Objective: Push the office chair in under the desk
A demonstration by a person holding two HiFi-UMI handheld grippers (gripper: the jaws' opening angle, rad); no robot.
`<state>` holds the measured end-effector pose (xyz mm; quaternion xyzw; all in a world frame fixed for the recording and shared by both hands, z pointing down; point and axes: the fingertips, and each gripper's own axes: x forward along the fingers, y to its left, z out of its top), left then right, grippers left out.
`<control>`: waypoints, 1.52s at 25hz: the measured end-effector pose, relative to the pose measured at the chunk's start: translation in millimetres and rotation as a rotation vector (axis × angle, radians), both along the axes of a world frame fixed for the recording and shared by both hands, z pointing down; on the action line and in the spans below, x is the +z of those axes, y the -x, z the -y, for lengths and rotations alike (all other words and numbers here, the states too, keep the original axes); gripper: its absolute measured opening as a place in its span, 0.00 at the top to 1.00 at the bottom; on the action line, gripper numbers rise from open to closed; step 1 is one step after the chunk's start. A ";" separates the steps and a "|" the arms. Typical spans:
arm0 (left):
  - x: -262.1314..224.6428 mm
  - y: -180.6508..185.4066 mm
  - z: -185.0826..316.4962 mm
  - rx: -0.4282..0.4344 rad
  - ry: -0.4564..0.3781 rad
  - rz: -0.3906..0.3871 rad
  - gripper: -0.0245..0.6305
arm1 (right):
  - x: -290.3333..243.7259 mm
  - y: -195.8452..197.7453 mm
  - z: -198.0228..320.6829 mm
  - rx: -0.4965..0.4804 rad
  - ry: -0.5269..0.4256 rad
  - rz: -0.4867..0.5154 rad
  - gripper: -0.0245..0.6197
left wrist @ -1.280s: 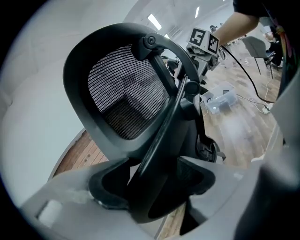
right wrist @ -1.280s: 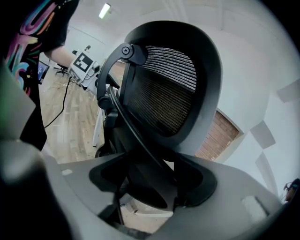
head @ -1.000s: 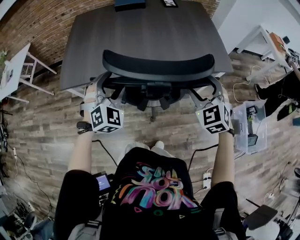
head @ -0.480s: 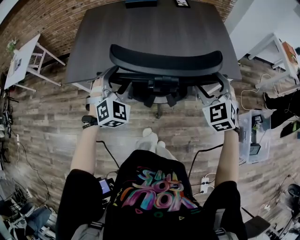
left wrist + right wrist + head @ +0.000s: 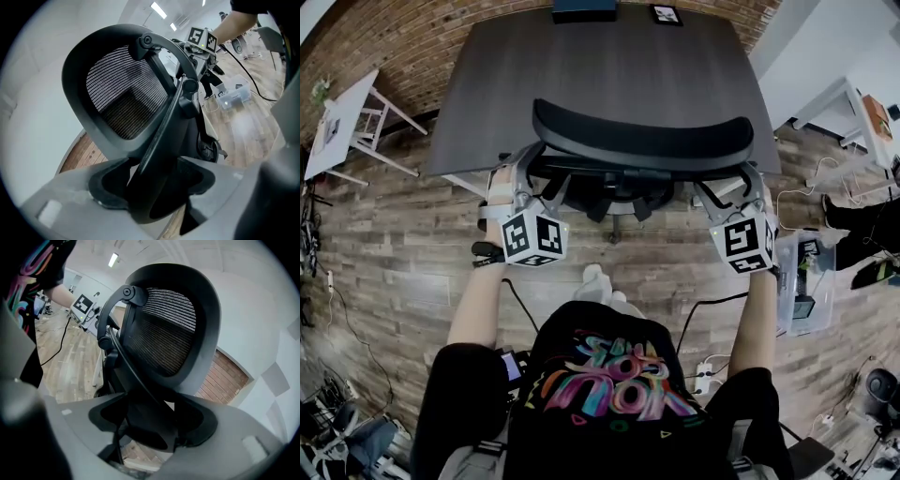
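Left claw [image 5: 518,180] and right claw [image 5: 741,190] both pinch the office chair [image 5: 642,141] by its frame, backrest overlapping the tabletop [image 5: 600,66].

The head view looks steeply down from above the person and faces forward. The person's shirt [image 5: 605,384] fills the near edge, the office chair [image 5: 642,141] sits mid-frame, and the table [image 5: 609,66] lies at the far edge. The left gripper [image 5: 517,178] view sits very close against the chair's back frame on its left side. It tilts upward and looks across to the right, where the right gripper's marker cube [image 5: 202,39] shows. The right gripper [image 5: 748,187] view mirrors it from the right side, looking left to the left gripper's marker cube [image 5: 83,303]. All three views share the chair's backrest.
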<state>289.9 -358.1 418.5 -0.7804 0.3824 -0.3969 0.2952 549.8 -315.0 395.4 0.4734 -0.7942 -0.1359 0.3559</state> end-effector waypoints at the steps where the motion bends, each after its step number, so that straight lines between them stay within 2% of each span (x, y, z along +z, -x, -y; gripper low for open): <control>1: 0.1 -0.6 -0.8 -0.002 0.001 -0.002 0.49 | 0.2 -0.5 -0.7 0.000 -0.001 0.000 0.49; 12: -1.1 -2.1 -1.3 -0.061 -0.004 -0.041 0.49 | 0.1 -0.6 -2.4 0.001 -0.008 -0.016 0.49; 17: -1.5 -1.4 -0.9 -0.086 0.011 -0.034 0.49 | -0.1 -0.9 -1.4 0.006 0.001 -0.025 0.49; 21: -3.5 -1.2 -1.2 -0.099 0.028 -0.026 0.49 | -5.3 -0.7 -2.0 0.024 0.014 0.031 0.49; 24: -6.4 -1.4 -6.4 -0.096 0.041 -0.044 0.49 | -12.5 1.8 -7.7 0.033 0.025 0.071 0.57; 26: -8.0 1.2 -11.4 -0.091 0.052 -0.071 0.49 | -17.2 8.1 -12.6 0.022 0.017 0.076 0.58; 29: -16.0 4.2 -20.8 -0.078 0.055 -0.131 0.54 | -27.6 18.1 -22.7 0.006 -0.014 0.116 0.59; 32: -25.1 7.3 -34.8 -0.065 0.091 -0.229 0.57 | -40.2 27.7 -35.9 -0.004 -0.053 0.196 0.62; 34: -31.2 10.1 -44.7 -0.060 0.130 -0.315 0.57 | -48.7 35.1 -44.8 -0.011 -0.074 0.254 0.65; 38: -52.8 11.8 -60.4 -0.029 0.197 -0.535 0.62 | -69.1 52.8 -58.1 -0.028 -0.133 0.382 0.71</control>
